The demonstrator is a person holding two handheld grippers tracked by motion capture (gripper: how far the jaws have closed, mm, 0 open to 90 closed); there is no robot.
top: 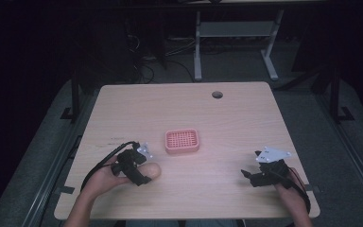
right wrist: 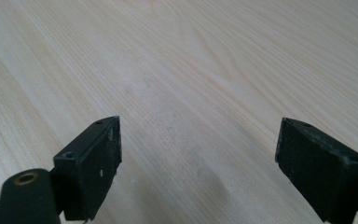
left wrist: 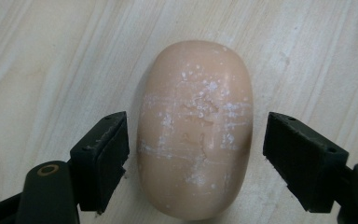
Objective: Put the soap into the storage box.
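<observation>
A peach-coloured oval soap bar (left wrist: 196, 126) with white scuff marks lies on the wooden table (top: 184, 109). My left gripper (left wrist: 196, 158) is open, one jaw on each side of the bar, with small gaps to it. In the high view the soap bar (top: 153, 170) lies at the front left under my left gripper (top: 141, 166). A pink perforated soap dish (top: 182, 141) sits at the table's middle, apart from the bar. My right gripper (top: 251, 176) rests at the front right, open. In the right gripper view my right gripper (right wrist: 198, 158) has only bare wood between its jaws.
A round cable hole (top: 217, 94) is near the table's far edge. Beyond the table stand white desk legs (top: 197, 47) and cables on a dark floor. Both forearms come in from the table's front edge.
</observation>
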